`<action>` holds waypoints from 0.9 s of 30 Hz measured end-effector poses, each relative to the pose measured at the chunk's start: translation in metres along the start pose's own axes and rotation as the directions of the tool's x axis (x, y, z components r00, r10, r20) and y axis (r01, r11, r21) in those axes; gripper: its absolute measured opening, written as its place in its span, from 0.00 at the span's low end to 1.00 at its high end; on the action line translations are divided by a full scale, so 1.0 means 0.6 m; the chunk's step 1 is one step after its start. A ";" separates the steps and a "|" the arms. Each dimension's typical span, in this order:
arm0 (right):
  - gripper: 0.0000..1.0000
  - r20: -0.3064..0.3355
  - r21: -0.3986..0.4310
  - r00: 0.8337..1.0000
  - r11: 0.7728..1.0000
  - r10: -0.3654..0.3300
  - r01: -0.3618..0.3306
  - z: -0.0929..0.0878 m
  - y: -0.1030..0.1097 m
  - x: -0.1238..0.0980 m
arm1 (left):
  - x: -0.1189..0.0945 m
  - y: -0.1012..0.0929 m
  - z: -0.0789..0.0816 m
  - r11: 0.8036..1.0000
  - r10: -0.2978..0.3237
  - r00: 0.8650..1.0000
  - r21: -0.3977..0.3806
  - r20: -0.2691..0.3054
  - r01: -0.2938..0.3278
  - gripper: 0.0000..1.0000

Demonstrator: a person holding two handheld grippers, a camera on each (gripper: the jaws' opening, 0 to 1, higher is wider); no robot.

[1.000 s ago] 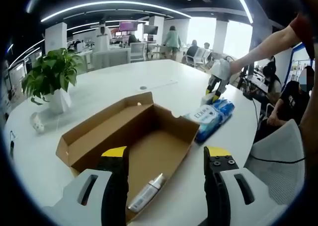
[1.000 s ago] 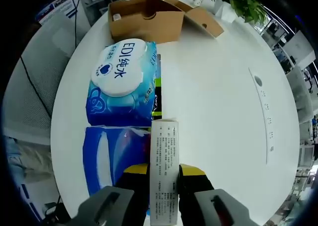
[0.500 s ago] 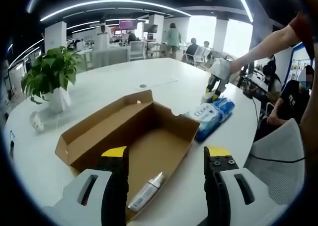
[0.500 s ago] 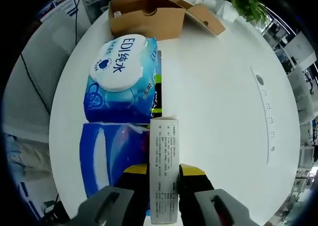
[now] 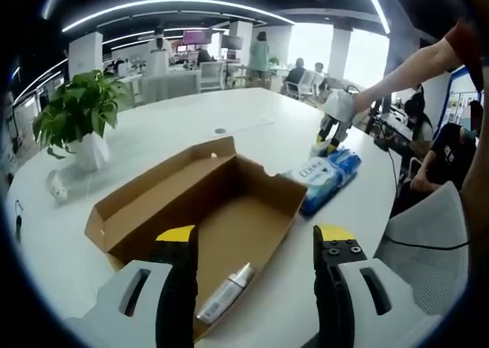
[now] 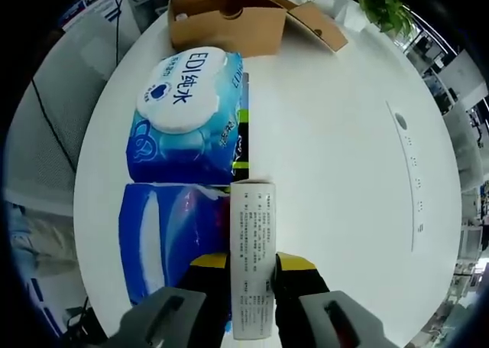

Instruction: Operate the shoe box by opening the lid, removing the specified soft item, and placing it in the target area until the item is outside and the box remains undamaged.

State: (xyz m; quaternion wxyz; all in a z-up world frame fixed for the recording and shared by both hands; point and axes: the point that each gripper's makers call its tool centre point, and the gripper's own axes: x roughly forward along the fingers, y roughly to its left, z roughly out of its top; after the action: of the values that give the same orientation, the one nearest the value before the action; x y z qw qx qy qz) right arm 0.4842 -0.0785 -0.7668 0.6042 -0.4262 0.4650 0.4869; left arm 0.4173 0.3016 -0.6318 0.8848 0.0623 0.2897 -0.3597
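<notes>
Open-plan office, big white table [image 5: 191, 126] with a potted plant [image 5: 76, 118] off to one side. The cardboard shoe box [image 5: 206, 210] sits open on it, lid flap laid back, and there's a small tube [image 5: 225, 294] lying inside near the front wall. The left gripper [image 5: 252, 275] hovers over the box with its jaws spread wide, holding nothing. Just beside the box are two blue wipes packs [image 6: 183, 122], one behind the other. The right gripper [image 6: 252, 275] is out past them, jaws pinching a narrow white carton [image 6: 252, 248] upright, right next to the nearer pack [image 6: 164, 237].
</notes>
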 end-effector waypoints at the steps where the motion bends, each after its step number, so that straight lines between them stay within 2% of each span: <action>1: 0.18 0.001 0.000 1.000 1.000 -0.002 0.002 0.000 0.000 -0.001 | 0.000 0.000 0.000 1.000 0.000 1.000 0.000 0.000 0.000 0.61; 14: 0.20 -0.002 0.015 1.000 1.000 -0.014 0.014 -0.003 -0.002 -0.011 | 0.000 -0.003 0.000 1.000 -0.006 1.000 0.002 -0.001 0.006 0.61; 27: 0.22 0.017 0.062 0.999 0.997 -0.050 0.048 -0.003 -0.005 -0.039 | -0.002 -0.009 0.006 1.000 -0.014 1.000 0.004 0.012 0.014 0.61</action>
State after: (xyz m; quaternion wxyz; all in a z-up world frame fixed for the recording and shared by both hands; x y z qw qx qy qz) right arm 0.4850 -0.0850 -0.7439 0.6330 -0.4142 0.4636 0.4613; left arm 0.4147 0.2974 -0.6277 0.8838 0.0600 0.2839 -0.3669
